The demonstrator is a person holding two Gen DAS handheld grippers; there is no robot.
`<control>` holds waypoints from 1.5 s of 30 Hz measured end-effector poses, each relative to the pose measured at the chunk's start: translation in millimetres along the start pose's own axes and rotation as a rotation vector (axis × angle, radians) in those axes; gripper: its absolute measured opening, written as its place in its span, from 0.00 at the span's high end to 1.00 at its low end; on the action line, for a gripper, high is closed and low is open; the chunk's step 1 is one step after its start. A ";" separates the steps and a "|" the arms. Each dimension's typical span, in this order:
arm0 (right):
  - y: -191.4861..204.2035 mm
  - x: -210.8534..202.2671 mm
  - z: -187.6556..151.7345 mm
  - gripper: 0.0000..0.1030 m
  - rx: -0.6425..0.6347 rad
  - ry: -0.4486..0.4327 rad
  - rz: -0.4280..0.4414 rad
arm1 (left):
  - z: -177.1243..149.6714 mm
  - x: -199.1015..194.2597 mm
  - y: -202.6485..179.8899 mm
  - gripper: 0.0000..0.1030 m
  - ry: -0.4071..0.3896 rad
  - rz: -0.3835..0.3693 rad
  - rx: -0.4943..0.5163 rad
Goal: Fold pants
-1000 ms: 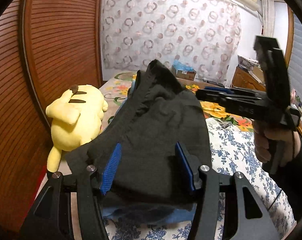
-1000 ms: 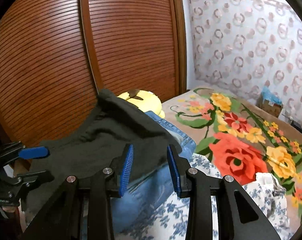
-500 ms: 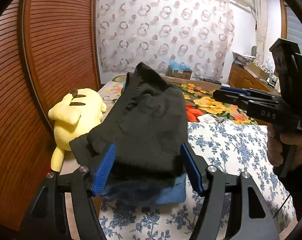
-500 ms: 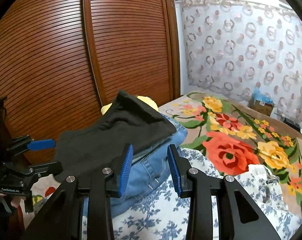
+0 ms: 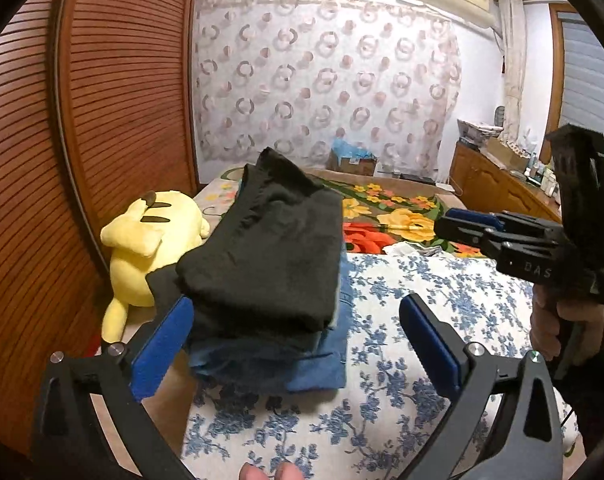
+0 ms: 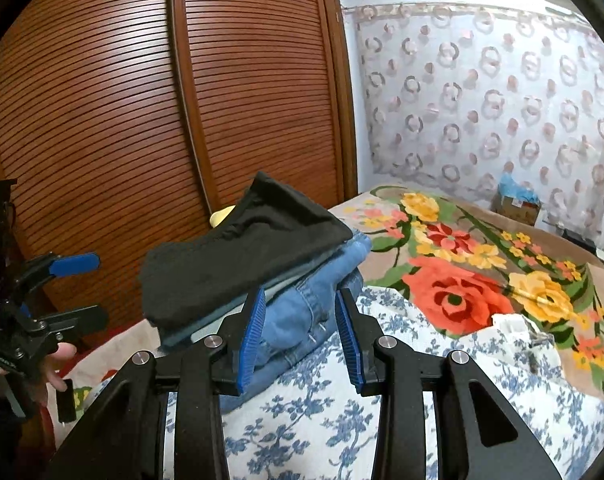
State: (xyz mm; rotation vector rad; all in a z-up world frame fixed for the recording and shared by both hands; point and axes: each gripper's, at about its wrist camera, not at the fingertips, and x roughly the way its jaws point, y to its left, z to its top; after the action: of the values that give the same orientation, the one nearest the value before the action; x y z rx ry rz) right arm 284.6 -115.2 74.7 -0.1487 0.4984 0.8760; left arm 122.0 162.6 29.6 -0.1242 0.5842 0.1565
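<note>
Folded black pants (image 5: 269, 256) lie on top of folded blue jeans (image 5: 322, 364), stacked at the bed's left side. My left gripper (image 5: 297, 340) is just short of the stack's near end. Its jaws are opening and stand wide apart, and the blue pads (image 5: 161, 344) press on nothing. In the right wrist view the black pants (image 6: 237, 256) and jeans (image 6: 318, 292) lie just beyond my right gripper (image 6: 300, 332). That gripper is partly open with nothing between its pads. Each view also shows the other gripper in a hand: the right gripper (image 5: 448, 224) at the right and the left gripper (image 6: 87, 288) at the left.
A yellow plush toy (image 5: 149, 248) lies left of the stack, against the slatted wooden wardrobe doors (image 5: 101, 100). The bed carries a blue-flowered sheet (image 5: 422, 292) and a bright floral blanket (image 6: 462, 280). A wooden cabinet (image 5: 502, 188) stands at the far right.
My left gripper's jaws have spread wide and let go of the black pants. Both grippers have drawn back from the stack, which now sits farther off in both views.
</note>
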 end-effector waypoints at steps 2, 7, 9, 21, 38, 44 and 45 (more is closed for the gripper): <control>2.5 -6.9 -5.3 0.61 0.001 0.000 -0.008 | -3.3 -2.1 -2.6 0.00 0.003 -0.004 0.001; 10.5 -21.9 -17.1 0.61 0.010 0.009 -0.029 | -11.8 -7.4 -11.6 0.00 0.008 -0.024 0.013; 14.2 -27.8 -21.9 0.60 0.016 0.010 -0.039 | -14.1 -10.1 -14.9 0.00 0.006 -0.030 0.022; 37.9 -81.0 -56.1 0.34 0.072 0.004 -0.137 | -30.2 -16.5 -52.0 0.00 0.017 -0.067 0.064; 48.8 -166.4 -105.3 0.12 0.213 -0.035 -0.380 | -58.2 -28.7 -117.5 0.00 0.030 -0.189 0.142; 56.5 -187.7 -118.1 0.12 0.245 -0.039 -0.440 | -65.8 -40.2 -126.6 0.00 0.030 -0.204 0.144; 57.1 -190.2 -119.9 0.12 0.251 -0.040 -0.444 | -66.5 -41.4 -127.9 0.00 0.029 -0.206 0.143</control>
State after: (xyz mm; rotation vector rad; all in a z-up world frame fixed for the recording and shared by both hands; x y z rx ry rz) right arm 96.4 -250.4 64.6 -0.0094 0.5086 0.3776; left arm 75.4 21.8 6.9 -0.0475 0.6063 -0.0870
